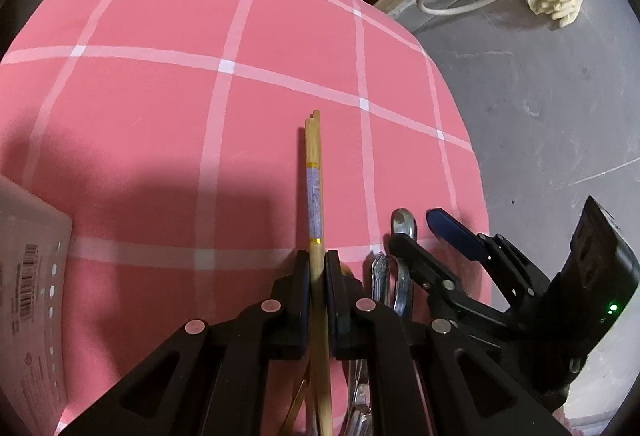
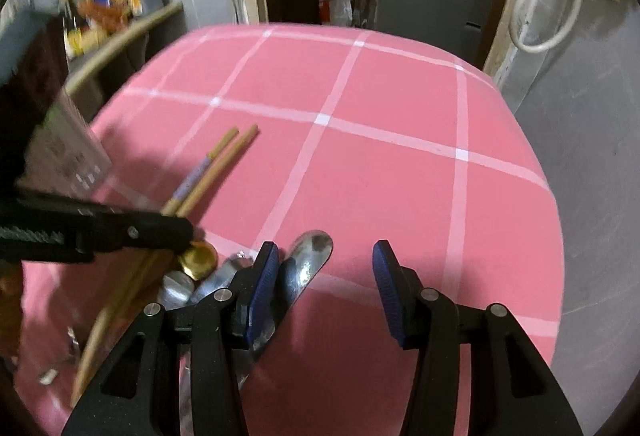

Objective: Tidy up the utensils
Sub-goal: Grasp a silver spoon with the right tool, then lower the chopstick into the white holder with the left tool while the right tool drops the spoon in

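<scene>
The sorting looks barely begun. The left gripper has its fingers clamped on a pair of chopsticks near the surface's near edge. The right gripper, fingers wide, hovers by a spoon in the unsorted pile; the clear container sits at the left edge.

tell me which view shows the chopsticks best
The left wrist view: the chopsticks run centered and sharp, clamped in the left gripper. The right wrist view shows them off to the left, blurred, partly behind that gripper.
</scene>
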Available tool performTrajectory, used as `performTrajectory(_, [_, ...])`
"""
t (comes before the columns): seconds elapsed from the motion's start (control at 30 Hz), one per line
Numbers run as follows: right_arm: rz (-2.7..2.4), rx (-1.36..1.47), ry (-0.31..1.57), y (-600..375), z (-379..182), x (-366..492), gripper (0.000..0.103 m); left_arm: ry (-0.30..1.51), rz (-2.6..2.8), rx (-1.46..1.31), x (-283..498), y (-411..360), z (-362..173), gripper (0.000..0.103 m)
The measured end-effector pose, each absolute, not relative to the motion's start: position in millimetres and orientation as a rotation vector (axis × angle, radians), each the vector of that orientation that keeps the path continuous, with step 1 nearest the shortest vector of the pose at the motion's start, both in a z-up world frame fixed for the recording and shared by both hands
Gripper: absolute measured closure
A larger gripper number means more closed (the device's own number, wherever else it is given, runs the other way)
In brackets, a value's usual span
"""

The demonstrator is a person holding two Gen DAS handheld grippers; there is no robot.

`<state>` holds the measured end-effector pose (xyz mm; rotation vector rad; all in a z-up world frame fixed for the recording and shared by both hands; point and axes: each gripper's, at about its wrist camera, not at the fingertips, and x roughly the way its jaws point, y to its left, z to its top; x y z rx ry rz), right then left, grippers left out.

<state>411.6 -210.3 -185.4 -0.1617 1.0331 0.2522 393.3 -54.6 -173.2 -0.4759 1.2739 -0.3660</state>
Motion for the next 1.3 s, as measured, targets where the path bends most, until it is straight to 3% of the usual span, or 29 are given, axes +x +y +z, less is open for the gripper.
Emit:
performTrajectory(0.33, [0.193, -0.076, 1.056, -228.6, -173.6, 376.4, 0.063, 1.295, -0.391, -0.474, 388.4, -60.6, -171.9, 0.096])
performTrajectory(0.57, [0.133, 0.189, 1.023, -262.1, -169.7, 356.5, 0.063, 1.318, -0.423, -0.441, 383.8, -66.3, -171.9, 0.095])
performTrajectory(0.87, [0.141, 0.187, 1.115, -260.3, -177.3, 388.5, 0.079, 1.354, -0.453, -0.419, 389.3, -71.0, -174.4, 0.09])
performTrajectory(1.3, [0.236, 0.64, 0.954, -323.7, -183.1, 320.4, 0.082, 1.252, -0.479, -0.416, 360.6, -68.8, -151.9, 0.096])
